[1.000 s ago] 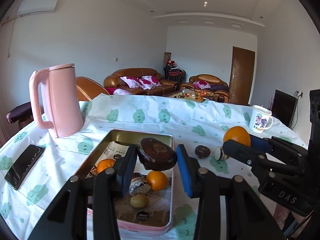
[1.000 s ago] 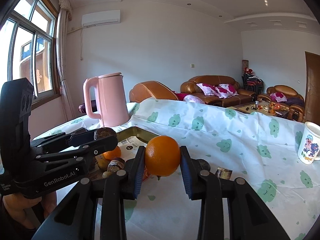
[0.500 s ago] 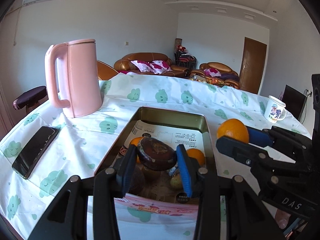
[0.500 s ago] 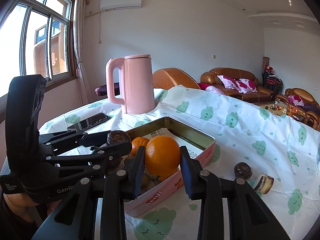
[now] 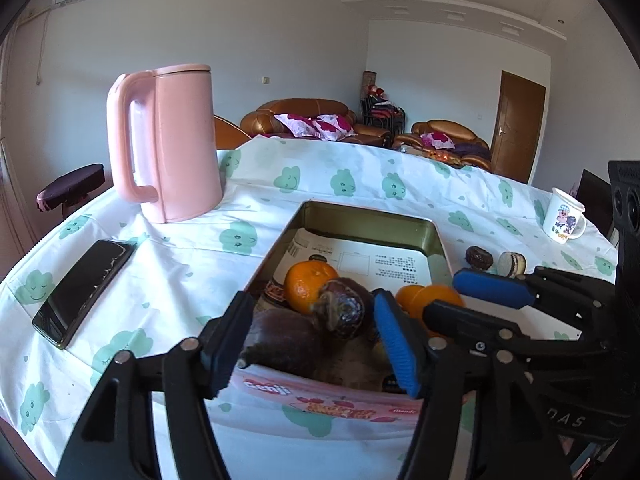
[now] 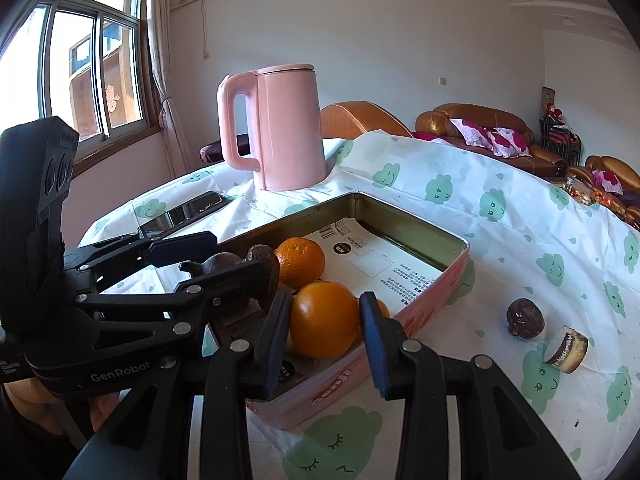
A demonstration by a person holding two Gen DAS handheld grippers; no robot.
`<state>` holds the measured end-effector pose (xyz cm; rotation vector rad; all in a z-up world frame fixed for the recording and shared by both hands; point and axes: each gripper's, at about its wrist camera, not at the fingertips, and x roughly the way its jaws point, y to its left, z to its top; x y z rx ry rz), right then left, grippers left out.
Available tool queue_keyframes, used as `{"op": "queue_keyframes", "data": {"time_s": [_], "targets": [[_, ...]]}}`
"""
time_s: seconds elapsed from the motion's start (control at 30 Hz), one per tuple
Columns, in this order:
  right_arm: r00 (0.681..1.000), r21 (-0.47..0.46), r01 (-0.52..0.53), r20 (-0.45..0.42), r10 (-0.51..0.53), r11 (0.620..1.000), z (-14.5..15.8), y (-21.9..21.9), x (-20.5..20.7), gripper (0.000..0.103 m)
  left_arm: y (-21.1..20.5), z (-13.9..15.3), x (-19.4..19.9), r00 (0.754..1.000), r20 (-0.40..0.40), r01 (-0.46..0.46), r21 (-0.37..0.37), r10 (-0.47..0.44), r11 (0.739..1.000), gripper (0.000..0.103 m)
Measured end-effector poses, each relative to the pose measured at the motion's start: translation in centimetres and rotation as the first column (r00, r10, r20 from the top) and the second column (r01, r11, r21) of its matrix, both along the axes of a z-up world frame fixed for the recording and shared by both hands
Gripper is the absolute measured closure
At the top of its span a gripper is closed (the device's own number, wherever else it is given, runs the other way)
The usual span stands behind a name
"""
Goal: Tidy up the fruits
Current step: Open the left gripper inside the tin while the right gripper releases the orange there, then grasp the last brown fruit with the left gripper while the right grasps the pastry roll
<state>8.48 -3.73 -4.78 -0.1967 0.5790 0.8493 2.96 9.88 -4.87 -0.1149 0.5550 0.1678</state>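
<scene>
Both grippers are poised over the near end of the shallow gold-lined rectangular tin tray (image 6: 452, 236) on the worktop (image 6: 500, 208) covered by a white cloth with green cloud prints. In the right gripper (image 6: 325, 322) a round orange (image 6: 324, 318) is seen between the blue-padded fingers, low inside the tray; whether it is gripped or already freed cannot be told. The fingers of the left gripper (image 5: 310, 334) are spread apart, and a dark wrinkled brown fruit (image 5: 344, 308) sits between them, apparently resting among the other fruit beside a smaller mandarin (image 5: 310, 282). For a clean deposit, each fruit should be let settle on the tray floor before the fingers are lifted, and both grippers should be drawn straight up so that the neighbouring fruit and the tray rim are not knocked. A second dark round fruit (image 6: 525, 317) and a small round layered cake (image 6: 567, 349) lie outside the tray, well apart from a pink electric kettle (image 6: 286, 128) and a black phone (image 5: 84, 282).
</scene>
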Motion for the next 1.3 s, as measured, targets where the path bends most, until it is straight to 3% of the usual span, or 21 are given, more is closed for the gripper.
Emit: {"op": "queue_keyframes", "data": {"time_s": [0.03, 0.07, 0.2, 0.3, 0.37, 0.47, 0.53, 0.87, 0.97, 1.0, 1.1, 1.3], "targets": [[1.000, 0.004, 0.006, -0.002, -0.006, 1.000, 0.0, -0.1, 0.1, 0.045, 0.2, 0.1, -0.1, 1.000, 0.005, -0.002, -0.005, 0.002, 1.000, 0.033], [1.000, 0.011, 0.009, -0.003, -0.009, 1.000, 0.0, -0.3, 0.1, 0.044, 0.3, 0.2, -0.2, 1.000, 0.009, -0.001, -0.012, 0.001, 1.000, 0.030], [0.997, -0.020, 0.053, 0.052, -0.052, 0.998, 0.7, -2.1, -0.3, 0.044, 0.1, 1.0, -0.7, 0.999, 0.041, 0.002, -0.025, -0.001, 1.000, 0.022], [0.985, -0.056, 0.164, 0.061, -0.160, 0.985, 1.2, -5.4, 0.9, 0.044, -0.9, 1.5, -0.6, 0.998, 0.058, 0.025, -0.021, -0.024, 0.999, 0.019], [0.965, -0.048, 0.263, 0.031, -0.262, 0.963, 1.5, -8.4, 2.8, 0.044, -1.7, 1.8, -0.3, 0.997, 0.067, 0.037, -0.022, -0.035, 0.999, 0.011], [0.915, -0.059, 0.401, -0.019, -0.403, 0.914, 1.6, -12.2, 5.7, 0.044, -3.1, 1.9, 0.4, 0.995, 0.066, 0.071, -0.021, -0.070, 0.997, 0.011], [0.895, -0.057, 0.438, -0.064, -0.441, 0.897, 1.3, -13.6, 7.3, 0.044, -4.0, 2.0, 0.8, 0.994, 0.064, 0.091, -0.019, -0.090, 0.996, 0.011], [0.868, -0.173, 0.434, -0.181, -0.462, 0.884, -2.3, -11.7, 11.7, 0.044, -7.6, 2.5, 4.4, 0.987, 0.033, 0.159, -0.003, -0.158, 0.987, 0.011], [0.864, -0.158, 0.412, -0.246, -0.439, 0.898, -3.3, -12.1, 12.4, 0.057, -8.5, 2.6, 5.3, 0.984, 0.016, 0.176, 0.008, -0.176, 0.984, 0.011], [0.867, -0.142, 0.409, -0.246, -0.433, 0.901, -3.1, -12.3, 12.3, 0.064, -8.8, 2.6, 5.5, 0.983, 0.012, 0.181, 0.010, -0.181, 0.983, 0.011], [0.876, -0.124, 0.407, -0.228, -0.425, 0.905, -2.7, -12.9, 12.0, 0.064, -10.1, 2.6, 6.5, 0.979, -0.010, 0.202, 0.022, -0.201, 0.979, 0.011], [0.841, -0.079, 0.496, -0.202, -0.502, 0.864, -1.9, -16.3, 12.5, 0.064, -13.8, 1.9, 9.7, 0.963, -0.079, 0.262, 0.037, -0.258, 0.964, 0.011]]}}
